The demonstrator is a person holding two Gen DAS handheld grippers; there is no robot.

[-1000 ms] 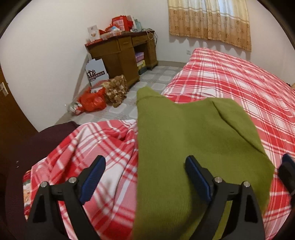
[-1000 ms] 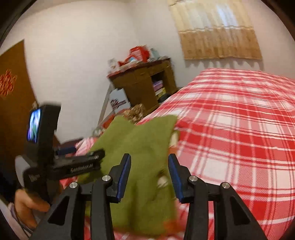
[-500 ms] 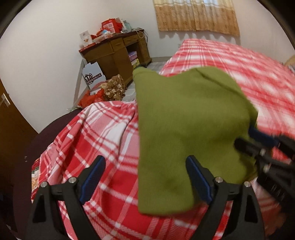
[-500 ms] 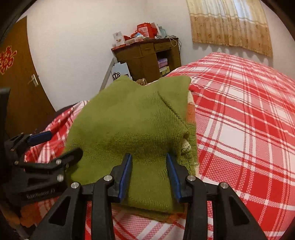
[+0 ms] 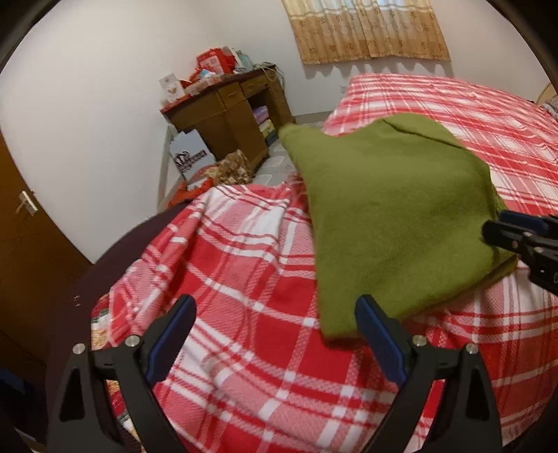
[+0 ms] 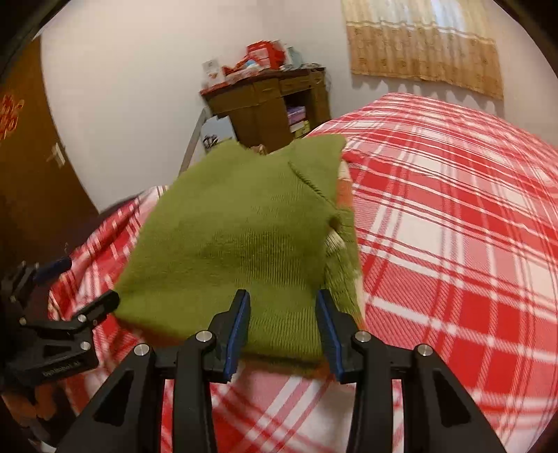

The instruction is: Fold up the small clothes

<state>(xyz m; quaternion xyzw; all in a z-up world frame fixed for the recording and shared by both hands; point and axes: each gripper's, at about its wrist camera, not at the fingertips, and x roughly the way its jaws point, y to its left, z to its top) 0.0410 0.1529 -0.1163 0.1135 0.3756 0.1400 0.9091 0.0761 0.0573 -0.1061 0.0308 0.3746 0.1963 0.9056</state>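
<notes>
A folded green knit sweater [image 5: 394,216] lies on the red plaid bedspread [image 5: 244,271], its far corners sticking out past the bed's edge. My right gripper [image 6: 282,313] is shut on the thick near edge of the sweater [image 6: 237,237]. In the left wrist view it shows at the sweater's right corner [image 5: 498,226]. My left gripper [image 5: 275,313] stands wide open over bare bedspread, just left of the sweater's near corner, with nothing between its fingers. The right wrist view shows the left gripper [image 6: 82,284] beside the sweater's left edge.
The bed [image 6: 453,244] stretches away to the right under a curtained window [image 5: 369,31]. A cluttered wooden desk [image 5: 226,115] stands against the far wall, with bags and a box [image 5: 190,158] on the floor beside it. A brown door [image 5: 28,226] is at the left.
My left gripper has drawn back and to the left, off the sweater and onto bare bedspread. The sweater has come down flatter on the bed, still between my right gripper's jaws.
</notes>
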